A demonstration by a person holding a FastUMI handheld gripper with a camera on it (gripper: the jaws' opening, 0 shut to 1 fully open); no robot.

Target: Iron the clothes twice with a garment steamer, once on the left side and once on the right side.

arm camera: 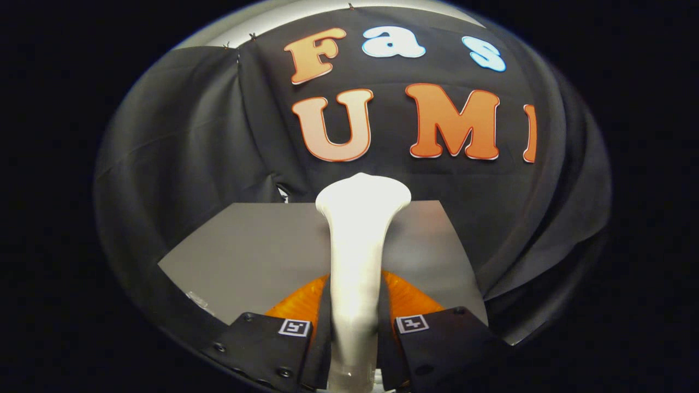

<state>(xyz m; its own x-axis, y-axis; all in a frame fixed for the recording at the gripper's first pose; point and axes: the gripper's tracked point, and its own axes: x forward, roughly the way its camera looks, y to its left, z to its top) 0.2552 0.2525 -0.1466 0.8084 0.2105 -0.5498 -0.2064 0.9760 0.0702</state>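
My gripper [354, 327] clamps both fingers on the smooth white steamer [357, 240], its handle flaring into a wide head above the flat grey table [246, 251].

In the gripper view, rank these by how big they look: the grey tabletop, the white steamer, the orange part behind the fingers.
1. Grey tabletop, largest.
2. White steamer, held between the gripper's fingers; nearness to the camera enlarges it.
3. Orange part, smallest; the fingers hide much of it.
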